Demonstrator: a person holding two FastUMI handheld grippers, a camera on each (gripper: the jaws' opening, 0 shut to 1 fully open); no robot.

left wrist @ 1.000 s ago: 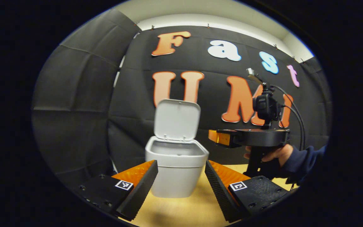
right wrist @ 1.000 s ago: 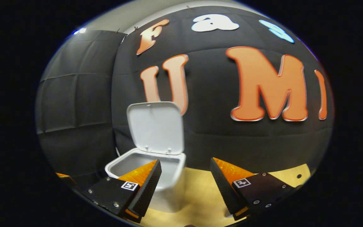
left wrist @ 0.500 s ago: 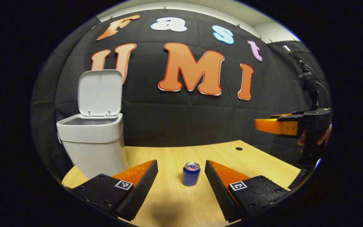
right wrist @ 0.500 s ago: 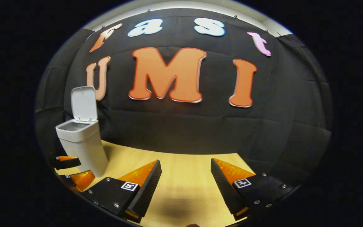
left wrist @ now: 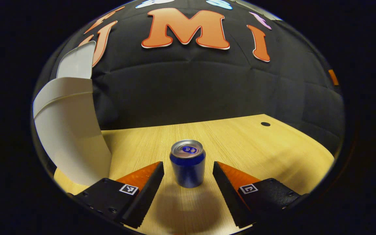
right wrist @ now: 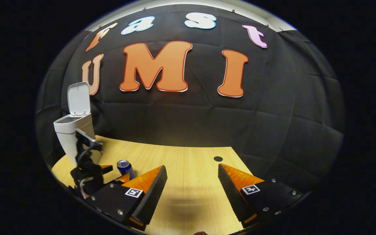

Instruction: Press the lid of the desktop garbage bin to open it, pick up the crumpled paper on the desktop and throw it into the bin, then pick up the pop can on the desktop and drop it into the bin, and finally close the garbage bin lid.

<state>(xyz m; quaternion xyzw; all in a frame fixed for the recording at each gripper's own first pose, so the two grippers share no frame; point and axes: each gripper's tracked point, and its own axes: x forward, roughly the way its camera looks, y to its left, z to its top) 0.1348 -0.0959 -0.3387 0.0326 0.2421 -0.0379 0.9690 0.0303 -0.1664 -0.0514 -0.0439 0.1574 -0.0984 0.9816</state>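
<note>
Left gripper (left wrist: 188, 174) lined up on the can (left wrist: 188, 162), jaws wide open, nothing held yet.

Can stands upright on the desk (left wrist: 256, 143), sitting between the two open jaws but touching neither; bin (left wrist: 67, 130) is close on the left with its lid (right wrist: 78, 98) up. Likely an empty or light thin-walled can: rigid enough for a side pinch, but smooth and slippery, and it would dent if squeezed hard, so best to take it at mid-body, jaws square to the sides, not at the rounded top rim. Tall and narrow, so an off-centre touch could tip or skate it. Right gripper (right wrist: 191, 187) hangs apart over bare desk, jaws wide open and empty; from its view the can (right wrist: 125, 167) sits near the bin. No crumpled paper on the visible desk, probably already in the bin.
</note>
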